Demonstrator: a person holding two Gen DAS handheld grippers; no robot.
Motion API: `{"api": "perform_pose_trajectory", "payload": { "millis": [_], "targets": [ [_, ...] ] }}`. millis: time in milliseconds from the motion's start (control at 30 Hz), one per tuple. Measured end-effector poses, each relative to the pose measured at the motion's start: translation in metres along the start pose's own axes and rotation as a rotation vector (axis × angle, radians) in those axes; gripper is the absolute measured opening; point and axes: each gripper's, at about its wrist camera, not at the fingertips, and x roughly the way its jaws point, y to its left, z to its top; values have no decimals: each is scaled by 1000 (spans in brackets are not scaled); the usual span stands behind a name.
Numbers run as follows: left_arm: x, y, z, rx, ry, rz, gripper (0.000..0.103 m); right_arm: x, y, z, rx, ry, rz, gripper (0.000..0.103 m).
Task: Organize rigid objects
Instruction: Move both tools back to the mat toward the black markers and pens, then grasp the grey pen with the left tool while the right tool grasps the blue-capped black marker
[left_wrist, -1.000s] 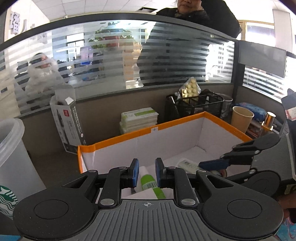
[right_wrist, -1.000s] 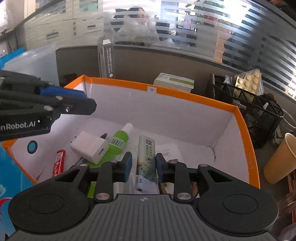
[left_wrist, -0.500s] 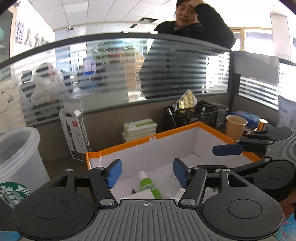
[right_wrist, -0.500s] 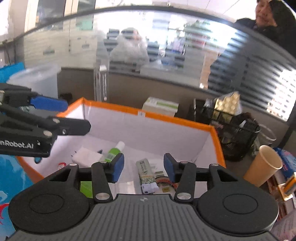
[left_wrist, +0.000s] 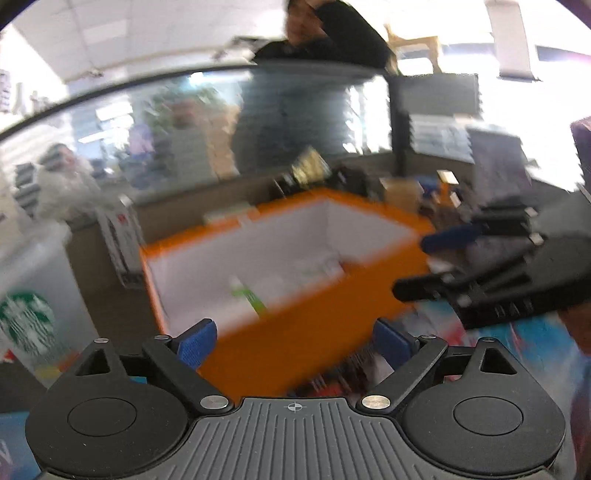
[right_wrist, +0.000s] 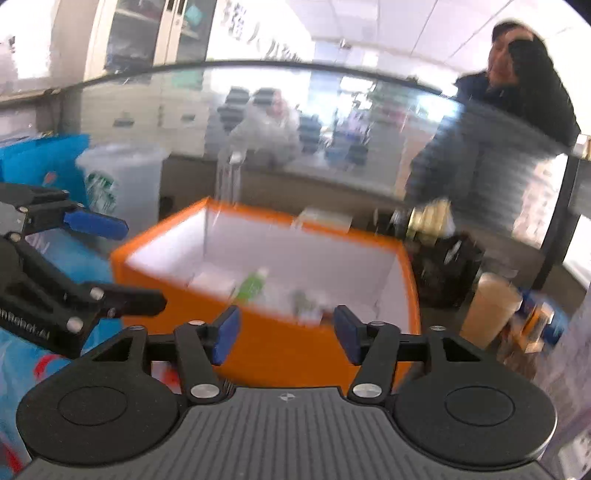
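Left wrist view had the left gripper (left_wrist: 293, 341) spread wide, its jaws having just been opening, and nothing sat between the blue pads (left_wrist: 195, 341); only the orange box (left_wrist: 280, 347) wall showed through the gap. Right wrist view gave the same story for the right gripper (right_wrist: 286, 334): jaws partly apart, just been opening, empty. Both tools sat outside the box, on its near side, in a blurred shot. Out past the fingers, the box held what looked like a green bottle (right_wrist: 251, 286), a white block (right_wrist: 212, 282) beside it and some smaller bits near the right wall, too smeared to name. So a fair share of sorting seemed done. A cup (right_wrist: 489, 308) stood outside the box to the right; whether it or anything else was left to go in, I couldn't tell
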Motion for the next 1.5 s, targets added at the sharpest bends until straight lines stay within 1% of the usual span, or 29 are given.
{"api": "perform_pose_trajectory", "payload": {
  "millis": [33, 100, 167, 200, 267, 400, 433, 467, 500, 533, 567, 633, 733, 800, 867, 933, 1000, 1067, 1167, 1200, 1233, 1300, 1367, 1433, 1467, 1500],
  "targets": [
    [3, -5, -7, 9, 21, -9, 93, 5, -1, -8, 2, 28, 13, 56],
    [12, -13, -19, 21, 70, -20, 93, 16, -5, -20, 13, 78, 13, 56],
    [18, -19, -27, 26, 103, -40, 93, 28, -11, -28, 41, 112, 23, 56],
    [21, -22, -31, 30, 116, -44, 93, 32, -13, -31, 53, 120, 26, 56],
    [26, -26, -36, 37, 136, -29, 93, 42, -18, -36, 75, 135, 32, 56],
    [37, -27, -45, 32, 181, -12, 92, 57, -25, -39, 111, 148, 98, 56],
    [38, -27, -49, 28, 194, -14, 88, 59, -25, -40, 108, 153, 105, 57],
    [38, -25, -53, 8, 188, -24, 85, 63, -23, -40, 99, 159, 114, 58],
    [37, -22, -56, -30, 185, -43, 78, 64, -21, -42, 88, 161, 122, 58],
    [36, -18, -58, -65, 184, -75, 65, 65, -19, -43, 78, 164, 130, 58],
    [33, -19, -59, -63, 174, -71, 59, 67, -16, -44, 65, 167, 136, 59],
    [28, -21, -60, -50, 163, -84, 31, 68, -10, -46, 52, 166, 138, 59],
    [20, -25, -65, -24, 156, -86, 14, 67, -6, -46, 57, 172, 175, 59],
    [16, -27, -68, -19, 152, -89, 12, 64, -1, -47, 40, 175, 171, 59],
    [11, -26, -71, -14, 151, -84, 13, 60, 6, -48, 16, 208, 191, 60],
    [3, -22, -76, -20, 151, -87, 14, 52, 18, -51, -43, 221, 215, 63],
    [-6, -16, -81, -30, 152, -71, 14, 43, 30, -53, -112, 221, 249, 66],
    [-14, -12, -86, -34, 153, -46, 14, 38, 32, -49, -103, 205, 278, 67],
    [-23, -2, -91, -63, 160, -9, 16, 40, 33, -41, -95, 158, 236, 67],
    [-25, 2, -93, -72, 161, 7, 19, 44, 34, -38, -93, 147, 224, 67],
    [-27, 5, -95, -80, 162, 15, 19, 48, 34, -36, -88, 143, 233, 67],
    [-31, 11, -99, -100, 165, 40, 19, 55, 36, -35, -77, 148, 284, 67],
    [-35, 18, -102, -110, 166, 63, 19, 60, 44, -36, -104, 158, 304, 66],
    [-39, 26, -105, -135, 165, 87, 19, 63, 54, -39, -153, 167, 288, 60],
    [-40, 30, -106, -148, 165, 98, 19, 64, 57, -39, -144, 168, 280, 51],
    [-41, 33, -107, -160, 164, 109, 19, 66, 55, -38, -97, 176, 274, 34]
  ]
}}
